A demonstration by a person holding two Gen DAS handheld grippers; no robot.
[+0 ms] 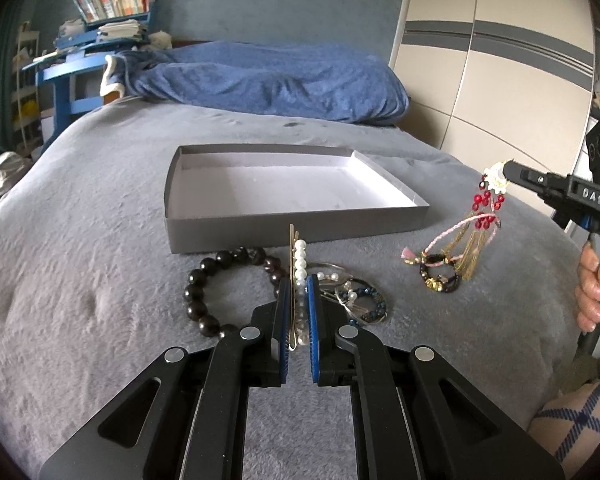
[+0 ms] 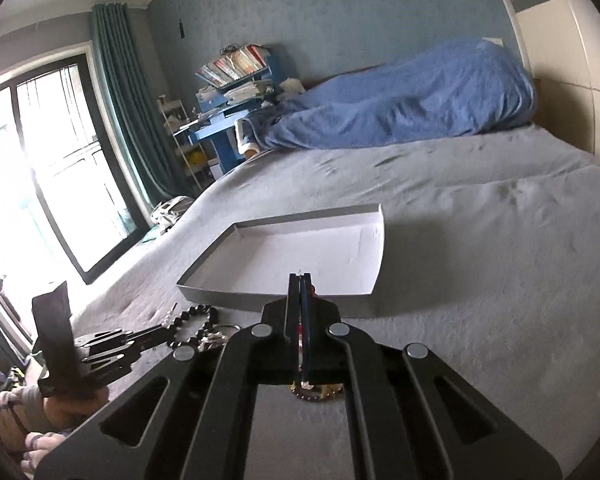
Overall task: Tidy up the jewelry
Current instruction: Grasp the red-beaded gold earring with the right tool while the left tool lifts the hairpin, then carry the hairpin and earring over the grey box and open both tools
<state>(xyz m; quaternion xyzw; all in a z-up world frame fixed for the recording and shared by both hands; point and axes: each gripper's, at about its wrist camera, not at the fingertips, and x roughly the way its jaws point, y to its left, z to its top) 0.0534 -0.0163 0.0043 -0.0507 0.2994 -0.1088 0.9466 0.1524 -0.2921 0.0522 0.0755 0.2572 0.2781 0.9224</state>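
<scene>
Nearest the left wrist camera, the left claw (image 1: 298, 292) is clamped on a pearl hair clip (image 1: 299, 268) whose gold pin and pearls stick up between the blue pads. Just behind it on the grey bed (image 1: 80, 240) lie a dark bead bracelet (image 1: 220, 280) and a tangle of wire-and-bead jewelry (image 1: 356, 296). Off to the right, the right claw (image 1: 507, 171), pinched shut, holds a white-flowered tassel ornament (image 1: 486, 208) with red beads and gold chains hanging; its lower end seems caught with a pink-corded bracelet (image 1: 440, 276), though that is hard to tell. Farther back sits the shallow grey box (image 1: 292, 228), and beyond it a blue blanket (image 1: 268, 76).
</scene>
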